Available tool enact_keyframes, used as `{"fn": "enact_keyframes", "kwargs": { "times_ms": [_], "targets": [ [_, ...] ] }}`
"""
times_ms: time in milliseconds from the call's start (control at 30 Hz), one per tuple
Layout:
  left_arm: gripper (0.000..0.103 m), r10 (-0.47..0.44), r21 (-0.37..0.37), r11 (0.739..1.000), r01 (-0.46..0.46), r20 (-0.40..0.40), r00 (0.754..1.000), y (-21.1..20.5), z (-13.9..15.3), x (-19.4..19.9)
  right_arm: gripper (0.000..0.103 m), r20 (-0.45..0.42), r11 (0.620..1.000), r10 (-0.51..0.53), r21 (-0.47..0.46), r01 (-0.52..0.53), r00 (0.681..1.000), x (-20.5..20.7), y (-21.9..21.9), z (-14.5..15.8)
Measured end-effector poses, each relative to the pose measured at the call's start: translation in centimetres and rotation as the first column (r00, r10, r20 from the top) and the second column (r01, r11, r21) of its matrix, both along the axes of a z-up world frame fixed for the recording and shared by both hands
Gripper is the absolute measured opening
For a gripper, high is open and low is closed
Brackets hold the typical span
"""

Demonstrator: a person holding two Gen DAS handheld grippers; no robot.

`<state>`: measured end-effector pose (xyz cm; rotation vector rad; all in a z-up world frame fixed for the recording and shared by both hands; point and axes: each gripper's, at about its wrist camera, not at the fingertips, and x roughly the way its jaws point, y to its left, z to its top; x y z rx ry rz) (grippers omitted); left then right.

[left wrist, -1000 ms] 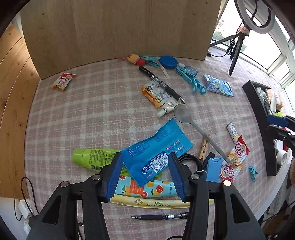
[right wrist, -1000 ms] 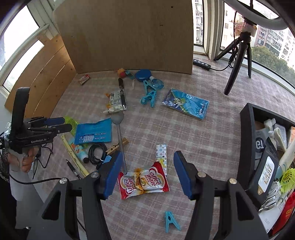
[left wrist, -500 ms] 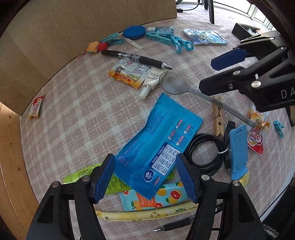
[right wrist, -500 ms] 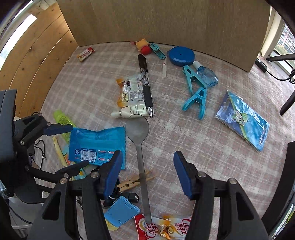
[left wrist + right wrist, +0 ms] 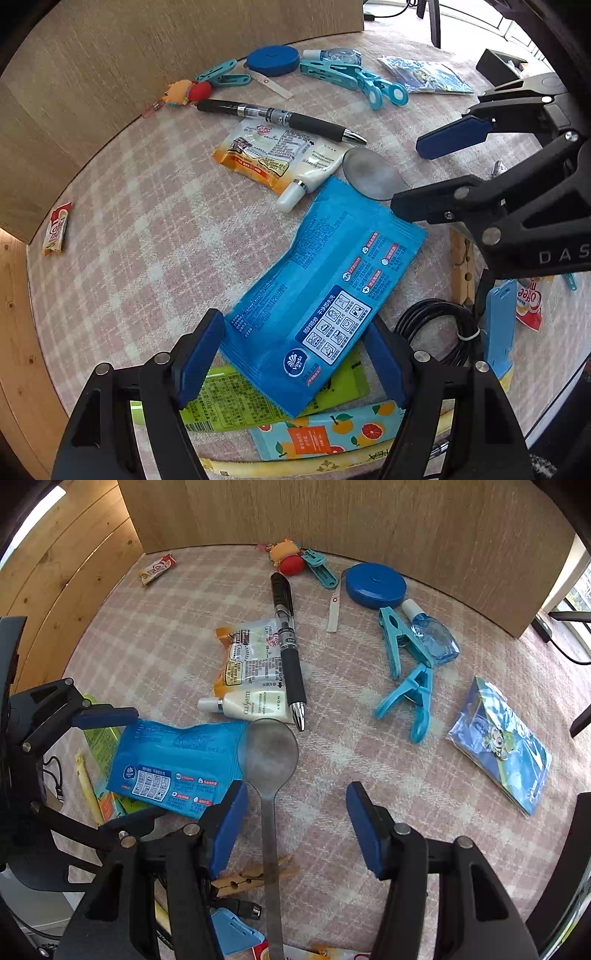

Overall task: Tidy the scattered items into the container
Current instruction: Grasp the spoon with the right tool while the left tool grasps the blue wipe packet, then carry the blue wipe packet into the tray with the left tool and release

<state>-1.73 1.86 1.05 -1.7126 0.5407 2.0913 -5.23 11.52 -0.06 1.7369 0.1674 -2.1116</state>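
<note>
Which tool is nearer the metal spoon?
Right. The right tool straddles the metal spoon handle, jaws closing; the left tool, jaws opening, straddles the blue wipes packet beside the spoon.

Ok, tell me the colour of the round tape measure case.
Dark blue tape measure case; right wrist view shows it best.

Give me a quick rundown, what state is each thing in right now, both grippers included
left gripper: jaws opening, straddling the blue wipes pack, not pressing it
right gripper: jaws closing, spoon handle between, untouched
black pen: tip out
wooden clothespin: shut, under the spoon
</note>
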Motion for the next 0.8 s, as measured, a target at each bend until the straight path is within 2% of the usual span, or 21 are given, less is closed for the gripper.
{"fn": "enact_keyframes", "kwargs": {
  "times_ms": [100, 133, 167, 233, 267, 300, 333, 367, 400, 433, 567, 733, 800],
  "targets": [
    [0.069, 0.006, 0.030, 1.000, -0.006, 0.002, 1.000, 0.0, 0.3, -0.1, 0.052, -0.020, 1.000, 0.007, 0.014, -0.007, 1.000, 0.1, 0.0, 0.0],
    [0.068, 0.010, 0.040, 0.999, -0.010, 0.002, 1.000, 0.0, 0.4, -0.2, 0.050, -0.025, 1.000, 0.008, 0.016, -0.007, 1.000, 0.0, 0.0, 0.0],
    [0.066, 0.013, 0.045, 0.999, -0.013, 0.001, 1.000, 0.0, 0.5, -0.2, 0.042, -0.031, 1.000, 0.006, 0.019, -0.006, 0.999, 0.0, 0.0, 0.1],
    [0.055, 0.014, 0.055, 0.998, -0.013, -0.009, 1.000, 0.0, 0.9, -0.1, 0.028, -0.047, 0.999, 0.005, 0.051, -0.003, 0.999, 0.0, 0.0, 0.2],
    [0.046, 0.020, 0.057, 0.998, -0.019, -0.016, 1.000, 0.0, 1.1, -0.2, 0.020, -0.049, 0.998, 0.001, 0.056, 0.002, 0.999, -0.1, 0.2, 0.2],
    [0.038, 0.028, 0.055, 0.998, -0.027, -0.020, 0.999, -0.2, 1.3, -0.3, 0.016, -0.040, 0.999, -0.007, 0.044, 0.008, 0.999, -0.2, 0.5, 0.2],
    [0.034, 0.040, 0.054, 0.998, -0.039, -0.023, 0.999, -0.3, 1.6, -0.4, 0.011, -0.021, 1.000, -0.022, 0.022, 0.022, 1.000, -0.3, 1.0, 0.2],
    [0.023, 0.056, 0.055, 0.997, -0.054, -0.025, 0.998, -0.6, 1.8, -0.6, 0.007, -0.008, 0.999, -0.044, 0.003, 0.044, 0.999, -0.5, 1.7, 0.2],
    [0.013, 0.072, 0.054, 0.996, -0.070, -0.029, 0.997, -0.8, 2.0, -0.7, 0.006, 0.003, 0.998, -0.063, -0.014, 0.063, 0.998, -0.6, 2.2, 0.2],
    [0.008, 0.089, 0.057, 0.995, -0.086, -0.036, 0.995, -1.1, 2.3, -0.8, 0.005, 0.012, 0.996, -0.080, -0.033, 0.080, 0.997, -0.7, 2.7, 0.2],
    [0.002, 0.140, 0.098, 0.986, -0.137, -0.033, 0.990, -2.1, 3.5, -0.8, 0.005, 0.023, 0.985, -0.147, -0.085, 0.148, 0.989, -0.5, 4.7, 0.8],
    [0.002, 0.161, 0.116, 0.981, -0.153, -0.059, 0.985, -2.2, 5.1, 0.0, 0.004, 0.014, 0.972, -0.182, -0.146, 0.182, 0.983, 0.6, 6.2, 2.7],
    [0.002, 0.177, 0.145, 0.975, -0.167, -0.058, 0.982, -2.2, 6.0, 0.3, 0.004, 0.013, 0.966, -0.198, -0.168, 0.198, 0.980, 0.8, 6.9, 3.5]
  ]
}}
